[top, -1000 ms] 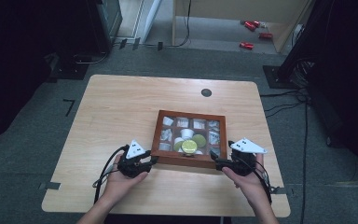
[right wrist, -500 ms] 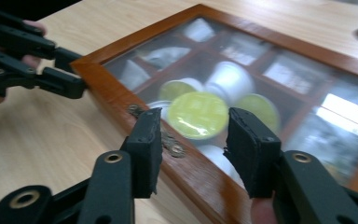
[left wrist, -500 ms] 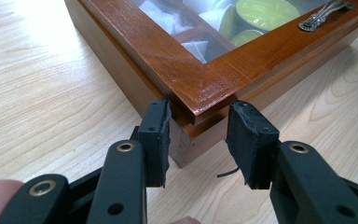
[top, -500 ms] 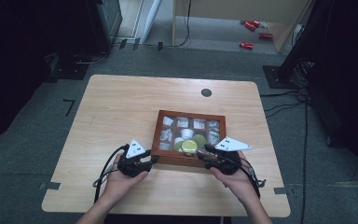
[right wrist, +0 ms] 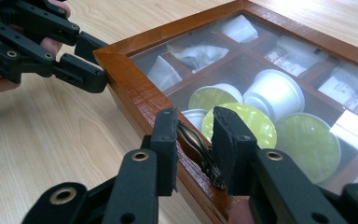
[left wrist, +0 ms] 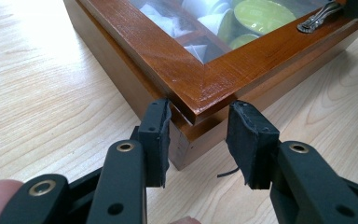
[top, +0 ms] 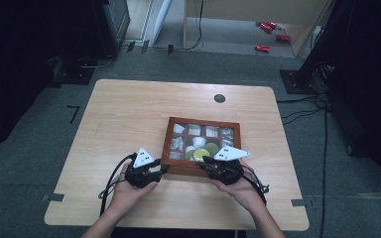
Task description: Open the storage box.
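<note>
A shallow, reddish-brown wooden box with a glass-paned lid lies flat and closed on the light wooden counter, towards its near right part, its near left corner set between two black pads. Through the pane its wooden dividers show, with white sachets in the far and left compartments and round capsules, some lime-green topped and some white, in the near ones. A small ornate bronze-coloured metal handle lies on the lid's front rail, at its middle.
</note>
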{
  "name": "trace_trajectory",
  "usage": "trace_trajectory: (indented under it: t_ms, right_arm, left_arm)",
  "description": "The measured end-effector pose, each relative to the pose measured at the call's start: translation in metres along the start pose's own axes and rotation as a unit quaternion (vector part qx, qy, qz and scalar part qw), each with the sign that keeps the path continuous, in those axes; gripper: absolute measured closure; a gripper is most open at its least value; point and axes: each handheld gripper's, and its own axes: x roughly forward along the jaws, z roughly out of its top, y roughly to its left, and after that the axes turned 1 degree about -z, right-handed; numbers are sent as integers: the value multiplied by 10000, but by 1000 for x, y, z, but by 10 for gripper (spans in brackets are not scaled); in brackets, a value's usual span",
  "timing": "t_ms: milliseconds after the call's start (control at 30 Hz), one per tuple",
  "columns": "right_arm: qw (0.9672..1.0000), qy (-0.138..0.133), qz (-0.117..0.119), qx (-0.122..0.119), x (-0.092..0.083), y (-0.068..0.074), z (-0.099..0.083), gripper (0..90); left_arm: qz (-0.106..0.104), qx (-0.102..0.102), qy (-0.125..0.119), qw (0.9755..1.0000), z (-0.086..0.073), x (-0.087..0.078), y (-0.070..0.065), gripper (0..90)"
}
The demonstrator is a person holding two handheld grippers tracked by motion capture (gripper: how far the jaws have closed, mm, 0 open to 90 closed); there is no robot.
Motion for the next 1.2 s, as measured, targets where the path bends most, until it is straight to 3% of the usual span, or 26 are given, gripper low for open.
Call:
trace_trajectory:
  t_ms: [600, 667, 767, 833, 1200]
  right_arm:
    - [9994, -14, -3, -351, 2, 0, -1, 788]
    - [9994, 4, 20, -344, 2, 0, -1, 789]
    - [9998, 55, 180, -90, 4, -6, -1, 763]
    - [9997, 68, 233, -45, 4, -7, -1, 765]
    - [9992, 49, 364, -126, 4, -9, 1, 802]
  left_arm:
    - [22, -10, 8, 10000, 2, 1, -1, 604]
    - [21, -9, 11, 10000, 2, 1, -1, 604]
    - [29, 14, 4, 10000, 2, 1, -1, 603]
    - [43, 26, 5, 10000, 2, 1, -1, 603]
    - [6, -10, -4, 10000, 1, 1, -1, 601]
